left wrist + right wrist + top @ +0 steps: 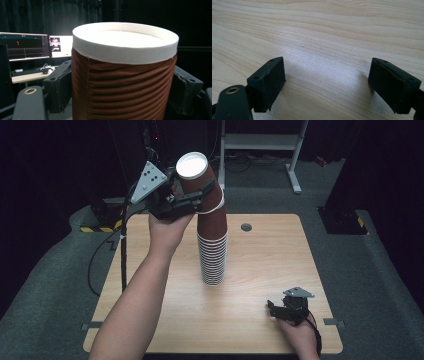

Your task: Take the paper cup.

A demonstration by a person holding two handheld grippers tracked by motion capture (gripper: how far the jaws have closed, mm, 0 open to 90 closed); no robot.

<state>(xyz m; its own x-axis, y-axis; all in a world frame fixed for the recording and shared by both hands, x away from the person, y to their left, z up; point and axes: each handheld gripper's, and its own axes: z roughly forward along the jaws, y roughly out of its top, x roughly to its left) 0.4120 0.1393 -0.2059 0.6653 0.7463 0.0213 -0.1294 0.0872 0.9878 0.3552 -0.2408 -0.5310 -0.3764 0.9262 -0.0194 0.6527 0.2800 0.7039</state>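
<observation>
One brown cup (196, 174) sits clamped in the left tool (206, 195), tilted above the stack (213, 252).

Left gripper (200, 195) raised high, forearm extended, jaws clamped. Right gripper (272, 309) low, resting, jaws spread wide.

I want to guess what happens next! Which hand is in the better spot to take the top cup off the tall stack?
Probably the left. The left gripper is shut on the top cup of the stack. The right gripper rests open on the table, well away.
</observation>
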